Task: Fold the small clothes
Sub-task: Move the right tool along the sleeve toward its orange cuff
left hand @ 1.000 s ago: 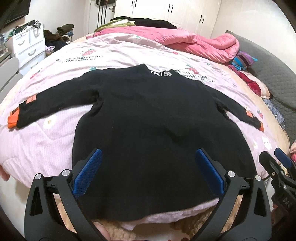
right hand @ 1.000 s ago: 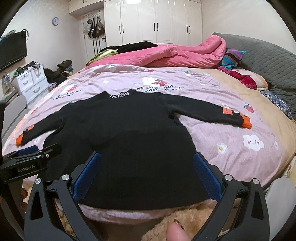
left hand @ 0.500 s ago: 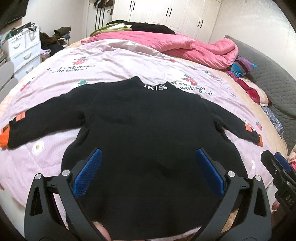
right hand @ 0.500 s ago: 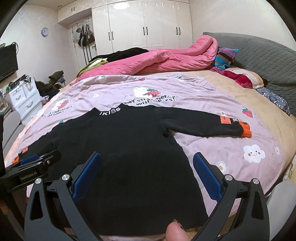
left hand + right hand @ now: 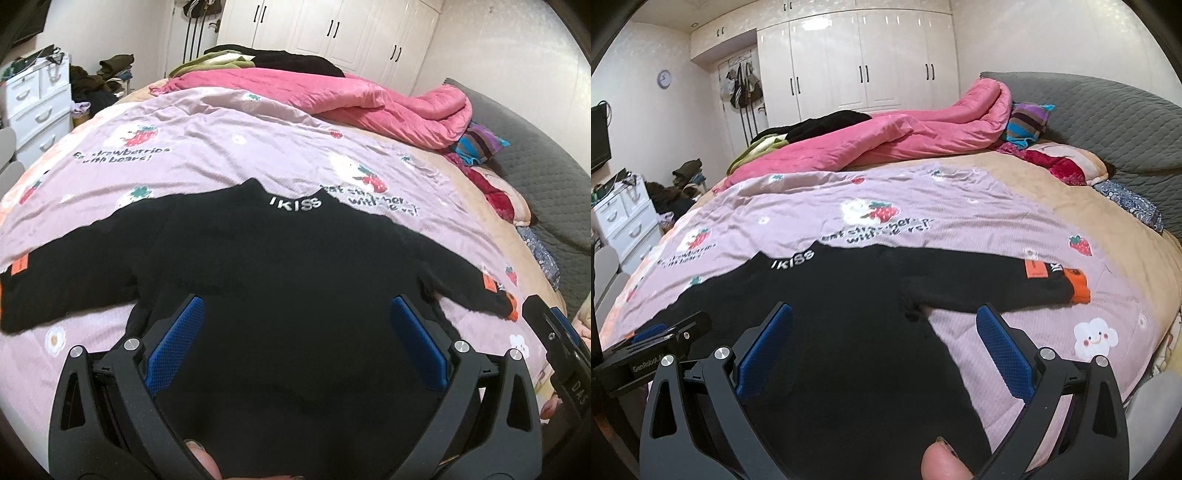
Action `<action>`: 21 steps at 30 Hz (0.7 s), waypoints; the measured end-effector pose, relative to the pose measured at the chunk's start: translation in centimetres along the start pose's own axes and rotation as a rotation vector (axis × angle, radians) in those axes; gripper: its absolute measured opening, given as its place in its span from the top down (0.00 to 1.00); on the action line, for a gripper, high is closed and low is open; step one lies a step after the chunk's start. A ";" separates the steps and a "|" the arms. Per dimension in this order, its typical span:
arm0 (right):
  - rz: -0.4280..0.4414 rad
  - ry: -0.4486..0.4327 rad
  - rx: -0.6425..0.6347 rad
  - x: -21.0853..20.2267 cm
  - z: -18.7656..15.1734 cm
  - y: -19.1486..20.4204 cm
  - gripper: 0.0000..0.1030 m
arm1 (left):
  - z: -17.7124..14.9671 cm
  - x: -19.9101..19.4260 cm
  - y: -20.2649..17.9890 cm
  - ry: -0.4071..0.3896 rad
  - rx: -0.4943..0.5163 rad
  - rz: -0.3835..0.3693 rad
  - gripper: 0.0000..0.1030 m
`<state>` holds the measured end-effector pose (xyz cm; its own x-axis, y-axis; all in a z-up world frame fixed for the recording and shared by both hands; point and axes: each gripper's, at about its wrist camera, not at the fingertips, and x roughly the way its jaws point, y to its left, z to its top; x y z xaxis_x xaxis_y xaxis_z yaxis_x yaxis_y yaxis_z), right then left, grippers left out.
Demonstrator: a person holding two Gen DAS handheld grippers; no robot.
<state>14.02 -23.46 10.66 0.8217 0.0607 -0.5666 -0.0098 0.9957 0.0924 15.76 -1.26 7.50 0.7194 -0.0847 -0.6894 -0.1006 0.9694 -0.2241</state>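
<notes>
Two grippers hang over our bed (image 5: 1015, 192), which fills most of both views under a lilac sheet (image 5: 229, 155) printed with strawberries and bears. Behind that we see a pink quilt (image 5: 332, 99) heaped along the far side, with a grey headboard (image 5: 1108, 110) to the right and white wardrobes (image 5: 864, 62) against the wall. Next in size is the black sweater (image 5: 295, 277), spread flat on the sheet with its collar away from us, white letters at the neck, and both sleeves stretched out sideways. An orange cuff (image 5: 1080, 290) ends the right sleeve, and an orange patch (image 5: 19, 266) marks the left one. Our left gripper (image 5: 295, 328) sits above the sweater's body with its blue pads wide apart, gripping nothing. Our right gripper (image 5: 884, 328) is also spread, over the sweater's right side near the armpit, one pad over black cloth and the other over sheet. Smallest, a striped cushion (image 5: 1028, 122) rests by the quilt.
</notes>
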 end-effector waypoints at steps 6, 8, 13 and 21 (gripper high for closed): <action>-0.020 -0.028 0.047 1.0 2.8 -0.9 0.04 | 1.9 1.4 -0.8 0.001 0.001 -0.011 0.08; -0.035 -0.040 0.061 1.4 3.6 -1.2 0.04 | 2.6 1.7 -1.1 0.000 0.001 -0.022 0.08; -0.066 -0.065 0.107 2.6 5.9 -2.5 0.04 | 4.3 2.7 -1.5 -0.012 0.008 -0.021 0.08; -0.130 -0.087 0.135 4.9 7.8 -4.0 0.04 | 5.7 5.7 -2.5 0.006 0.042 -0.021 0.08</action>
<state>22.51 -27.66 13.86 0.8575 -0.0797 -0.5083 0.1711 0.9759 0.1355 24.04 -2.85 8.11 0.7169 -0.1062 -0.6890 -0.0567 0.9762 -0.2094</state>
